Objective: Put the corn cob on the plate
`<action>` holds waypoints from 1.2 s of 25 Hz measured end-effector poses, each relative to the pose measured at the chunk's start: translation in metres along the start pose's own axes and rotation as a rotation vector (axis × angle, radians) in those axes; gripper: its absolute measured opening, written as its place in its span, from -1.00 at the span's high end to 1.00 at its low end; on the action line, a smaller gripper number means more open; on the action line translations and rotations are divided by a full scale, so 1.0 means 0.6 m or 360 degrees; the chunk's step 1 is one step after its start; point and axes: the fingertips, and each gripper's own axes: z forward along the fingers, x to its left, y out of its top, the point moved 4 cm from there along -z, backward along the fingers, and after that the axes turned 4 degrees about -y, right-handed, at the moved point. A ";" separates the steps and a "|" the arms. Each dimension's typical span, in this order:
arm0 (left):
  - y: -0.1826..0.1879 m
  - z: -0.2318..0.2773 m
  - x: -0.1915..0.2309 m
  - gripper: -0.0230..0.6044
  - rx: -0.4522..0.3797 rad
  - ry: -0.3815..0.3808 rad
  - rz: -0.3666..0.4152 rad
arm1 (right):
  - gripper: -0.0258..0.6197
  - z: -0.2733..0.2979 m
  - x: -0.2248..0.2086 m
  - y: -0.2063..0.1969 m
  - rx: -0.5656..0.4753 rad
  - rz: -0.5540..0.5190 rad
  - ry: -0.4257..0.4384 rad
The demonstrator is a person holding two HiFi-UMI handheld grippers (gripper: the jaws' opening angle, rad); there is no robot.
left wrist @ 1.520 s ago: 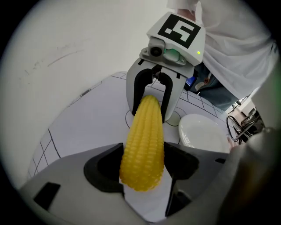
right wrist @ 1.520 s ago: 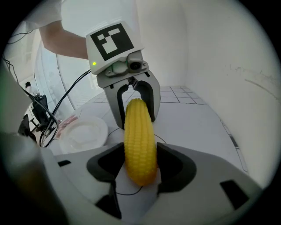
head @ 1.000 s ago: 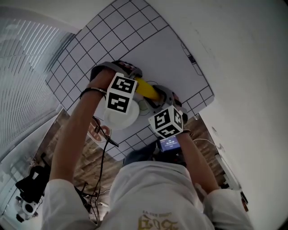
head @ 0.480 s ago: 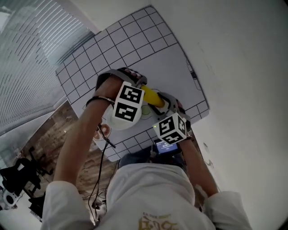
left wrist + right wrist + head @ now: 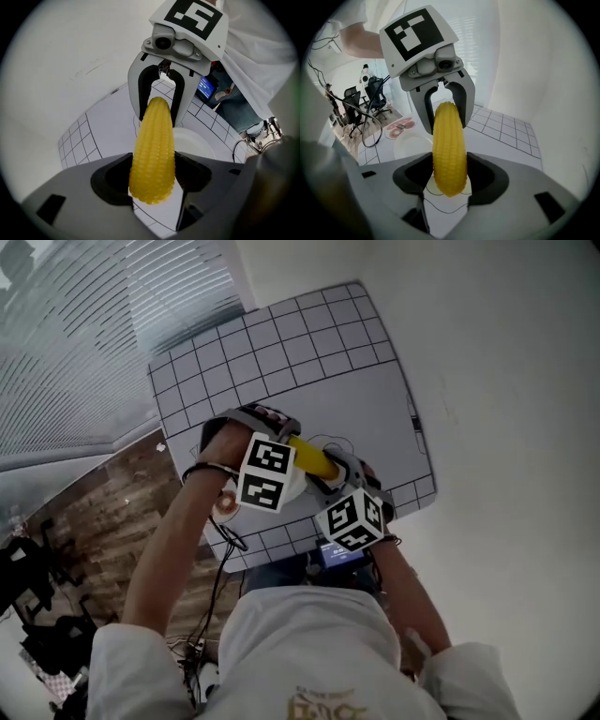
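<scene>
Holding the cob [image 5: 311, 457] with both grippers, you have it in the air above the mat [image 5: 309, 371]. Your left gripper [image 5: 152, 174] has its jaws clamped on the end of the cob that is at 10 o'clock in the head view. Your right gripper [image 5: 450, 174] has its jaws clamped on the end at 4 o'clock. The plate [image 5: 199, 146] lies on the mat, at about 7 o'clock from the cob in the head view, partly hidden by the left cube [image 5: 266, 472]. The cob does not touch the plate.
</scene>
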 end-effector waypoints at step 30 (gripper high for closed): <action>-0.084 0.029 -0.172 0.07 -0.0130 0.0257 -0.1274 | 0.21 0.071 0.112 0.045 0.0078 -0.1045 0.0782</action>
